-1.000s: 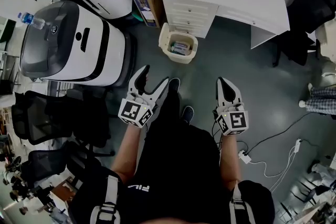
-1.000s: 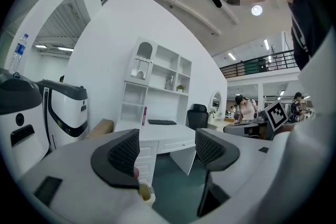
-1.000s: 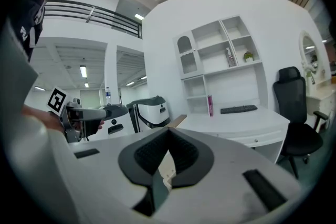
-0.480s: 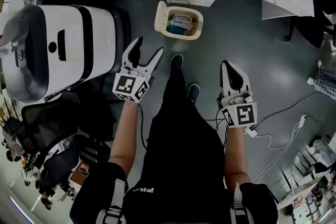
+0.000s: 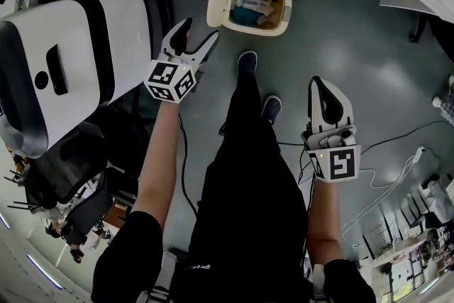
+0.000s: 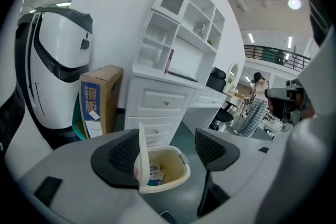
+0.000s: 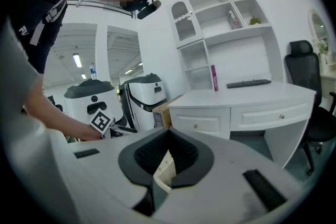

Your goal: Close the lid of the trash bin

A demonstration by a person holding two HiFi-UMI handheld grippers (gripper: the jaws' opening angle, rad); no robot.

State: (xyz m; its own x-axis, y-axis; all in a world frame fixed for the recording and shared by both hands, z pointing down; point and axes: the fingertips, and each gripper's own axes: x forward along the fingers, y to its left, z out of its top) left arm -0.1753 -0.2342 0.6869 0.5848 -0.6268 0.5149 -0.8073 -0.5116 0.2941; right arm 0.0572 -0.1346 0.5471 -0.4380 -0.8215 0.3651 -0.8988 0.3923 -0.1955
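A cream trash bin (image 5: 261, 9) stands on the grey floor at the top of the head view, with packets inside. Its lid (image 5: 218, 1) is swung open to the bin's left. My left gripper (image 5: 199, 30) is open and reaches toward the lid from just below it. In the left gripper view the upright lid (image 6: 142, 157) shows between the jaws, close to the left one, with the bin (image 6: 170, 171) behind. My right gripper (image 5: 323, 86) hangs back by my right leg, shut on nothing. In the right gripper view only the bin's rim (image 7: 164, 173) peeks below the shut jaws.
Large white machines (image 5: 71, 60) stand left of the bin. A white desk with drawers (image 6: 168, 99) and a cardboard box (image 6: 97, 99) lie behind it. My feet (image 5: 246, 64) are just short of the bin. Cables (image 5: 383, 174) trail on the floor at right; black chairs (image 5: 64, 174) at lower left.
I have stepped closer to the bin. My left gripper has stretched forward toward the open lid, still open. The right gripper stays shut and has dropped back.
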